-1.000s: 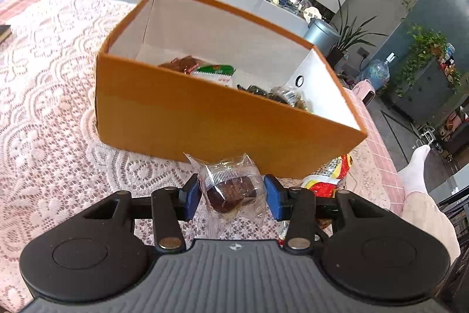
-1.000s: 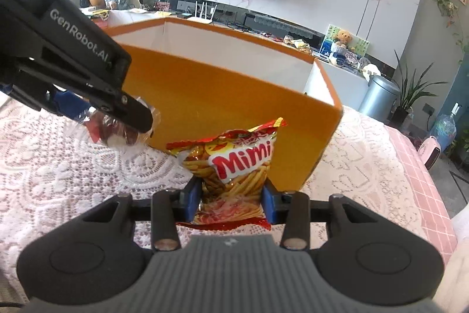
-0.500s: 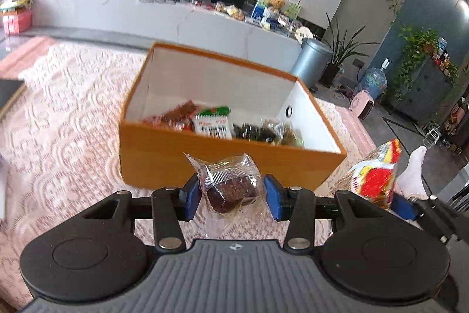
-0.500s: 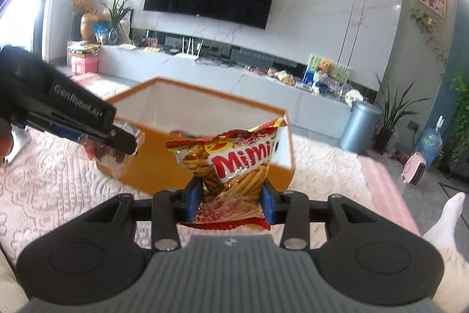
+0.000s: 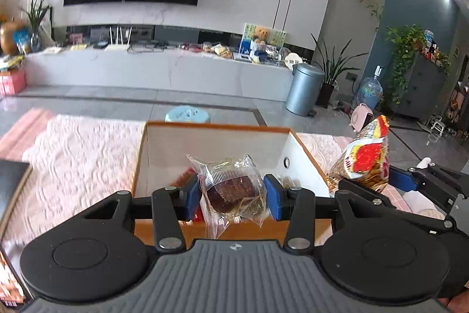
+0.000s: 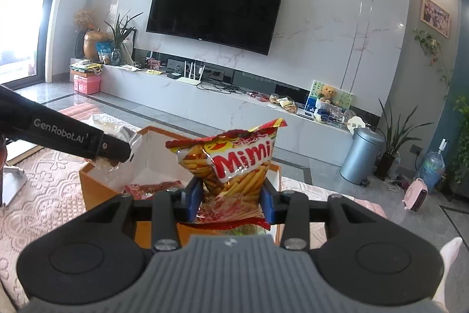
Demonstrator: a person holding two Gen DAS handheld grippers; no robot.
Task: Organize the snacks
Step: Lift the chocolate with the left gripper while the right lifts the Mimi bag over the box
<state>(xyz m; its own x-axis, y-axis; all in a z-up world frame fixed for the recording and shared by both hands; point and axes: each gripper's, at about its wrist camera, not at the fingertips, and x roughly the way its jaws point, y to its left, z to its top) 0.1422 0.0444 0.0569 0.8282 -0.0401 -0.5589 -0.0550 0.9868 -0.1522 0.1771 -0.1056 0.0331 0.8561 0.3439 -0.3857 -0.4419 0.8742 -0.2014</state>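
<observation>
My left gripper [image 5: 233,197] is shut on a clear-wrapped brown cake [image 5: 230,189] and holds it above the near wall of the orange box [image 5: 228,229]. The box is white inside and holds several snack packets. My right gripper [image 6: 231,201] is shut on a red and yellow Mimi chips bag [image 6: 234,166] and holds it above the box [image 6: 102,195] at its right side. The chips bag also shows in the left wrist view [image 5: 366,163]. The left gripper shows in the right wrist view [image 6: 114,151], over the box's left corner.
The box stands on a pink lace tablecloth [image 5: 76,154]. A dark tray edge [image 5: 11,175] lies at the left. A light blue stool [image 5: 187,115] stands beyond the table. A grey bin [image 5: 304,88] and a TV counter [image 5: 164,69] are far behind.
Both grippers have risen and moved forward over the box with their snacks. The box now sits lower and closer under them.
</observation>
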